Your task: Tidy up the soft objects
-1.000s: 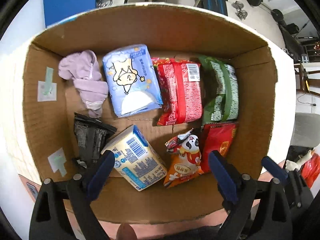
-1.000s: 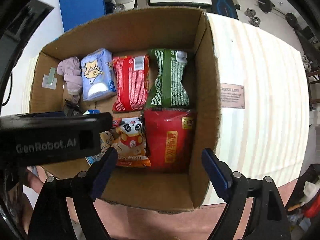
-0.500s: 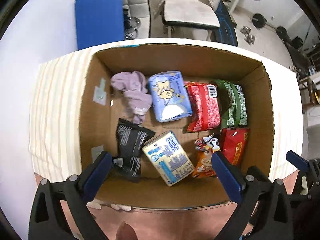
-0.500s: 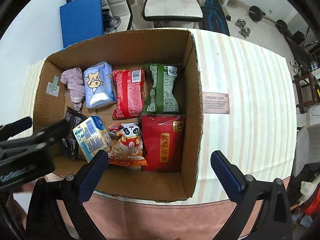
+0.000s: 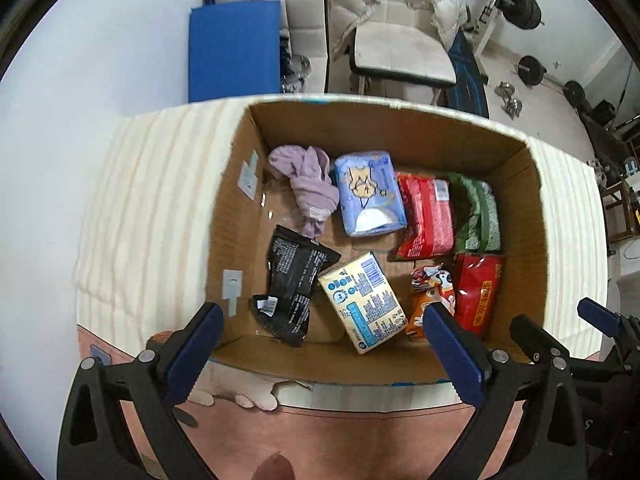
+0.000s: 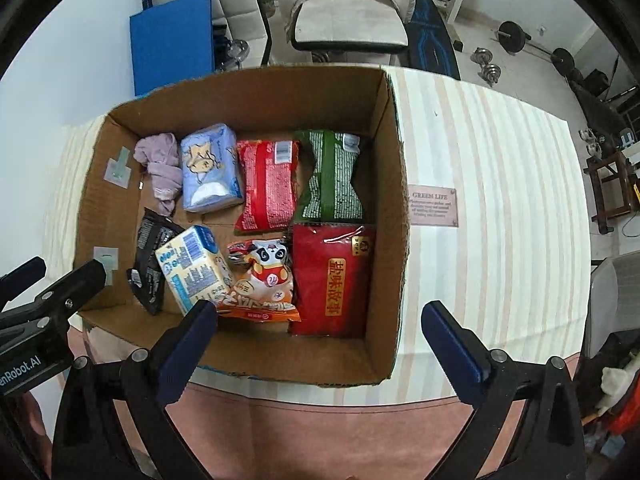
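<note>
1. While both grippers hung above the cardboard box (image 6: 394, 208), the left gripper (image 5: 320, 344) had its fingers spread wide with nothing between the pads; it sat over the box's near-left part.
2. Right gripper (image 6: 320, 340) was the same: fingers wide apart, empty, over the box's near-right corner and the striped tablecloth (image 6: 500, 200).
3. All soft objects lay inside the box, in two rows.
4. Far row, left to right: lilac cloth (image 6: 160, 164), crumpled; blue tissue pack (image 6: 210, 168) touching it; red snack pack (image 6: 268, 184); green snack bag (image 6: 330, 176) near the right wall.
5. Near row, left to right: black pouch (image 5: 294, 280), lying flat; cream tissue pack (image 5: 362, 300), tilted, with one edge overlapping the pouch; orange panda bag (image 6: 262, 284), its left side against the cream pack; big red bag (image 6: 334, 276) against the right wall, just in front of the green bag.
6. Box stood on the tablecloth's left half; a small pink plaque (image 6: 432, 205) lay on the cloth just right of the box wall.
7. In the right wrist view, the left gripper body showed at the left edge, clear of the box contents.
</note>
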The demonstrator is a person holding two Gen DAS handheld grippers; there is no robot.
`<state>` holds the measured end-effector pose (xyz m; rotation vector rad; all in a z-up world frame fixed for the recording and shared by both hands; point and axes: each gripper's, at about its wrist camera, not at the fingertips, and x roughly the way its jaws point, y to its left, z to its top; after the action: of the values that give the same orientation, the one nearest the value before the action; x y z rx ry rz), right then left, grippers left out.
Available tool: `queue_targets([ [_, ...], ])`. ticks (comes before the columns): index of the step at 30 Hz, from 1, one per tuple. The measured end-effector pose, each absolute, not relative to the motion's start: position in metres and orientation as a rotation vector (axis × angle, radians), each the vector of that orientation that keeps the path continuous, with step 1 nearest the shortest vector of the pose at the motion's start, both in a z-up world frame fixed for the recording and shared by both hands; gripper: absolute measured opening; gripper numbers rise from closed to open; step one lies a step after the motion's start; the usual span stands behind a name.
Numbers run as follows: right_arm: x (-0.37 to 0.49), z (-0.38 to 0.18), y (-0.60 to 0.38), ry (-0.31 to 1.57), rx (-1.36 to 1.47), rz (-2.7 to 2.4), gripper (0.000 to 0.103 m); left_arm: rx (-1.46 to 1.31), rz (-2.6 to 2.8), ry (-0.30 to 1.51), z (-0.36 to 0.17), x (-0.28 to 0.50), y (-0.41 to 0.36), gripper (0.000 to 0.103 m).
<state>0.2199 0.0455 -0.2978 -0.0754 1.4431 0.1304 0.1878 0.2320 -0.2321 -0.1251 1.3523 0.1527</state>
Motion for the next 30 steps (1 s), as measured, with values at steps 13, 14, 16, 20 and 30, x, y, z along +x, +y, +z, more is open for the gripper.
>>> queue_targets([
  [13,0.174,-0.193,0.028,1.255,-0.045,0.159,0.103,-0.124,0.113,1.16,-0.133,0.14,0.217,0.102],
  [14,0.169,-0.184,0.026,1.242,-0.045,0.164,0.103,-0.115,0.111,1.147,-0.125,0.136,0.215,0.102],
  [16,0.158,-0.166,0.022,1.207,-0.041,0.17,0.103,-0.109,0.107,1.121,-0.11,0.128,0.212,0.102],
  [20,0.138,-0.135,0.016,1.17,-0.031,0.18,0.103,-0.108,0.109,1.096,-0.087,0.114,0.211,0.102],
  [30,0.092,-0.078,-0.002,1.089,0.013,0.199,0.103,-0.118,0.083,1.071,-0.052,0.077,0.201,0.102],
])
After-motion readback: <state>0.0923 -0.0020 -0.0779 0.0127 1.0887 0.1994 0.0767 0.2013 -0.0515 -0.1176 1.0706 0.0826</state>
